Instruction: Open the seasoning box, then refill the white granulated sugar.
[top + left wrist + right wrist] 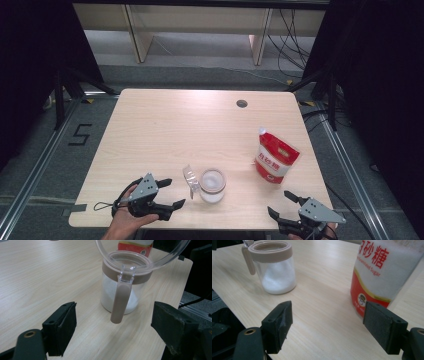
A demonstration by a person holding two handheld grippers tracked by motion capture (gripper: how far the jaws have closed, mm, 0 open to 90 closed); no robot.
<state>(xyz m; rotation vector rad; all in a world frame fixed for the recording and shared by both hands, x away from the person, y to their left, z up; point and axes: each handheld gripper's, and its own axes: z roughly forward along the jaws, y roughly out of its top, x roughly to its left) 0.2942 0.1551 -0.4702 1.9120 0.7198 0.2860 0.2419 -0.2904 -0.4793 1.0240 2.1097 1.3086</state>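
Clear glass jar with beige collar and open lid (212,186) at table's (165,125) 6 o'clock; soft red-and-white sugar pouch (276,160) at 4 o'clock. Left gripper (170,194) and right gripper (284,204) both spread, empty. Jar probably rigid, fragile, slippery: grasp at collar; pouch likely to slump: pinch mid-body.

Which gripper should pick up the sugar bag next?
Right. The right gripper sits open just below the sugar bag; the left gripper is by the jar, farther away.

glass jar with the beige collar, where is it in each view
High view: glass jar at the table's near edge, centre.
Left gripper view: jar upper centre, lid flipped open.
Right gripper view: jar top left.
Shared landmark: red and white sugar bag.
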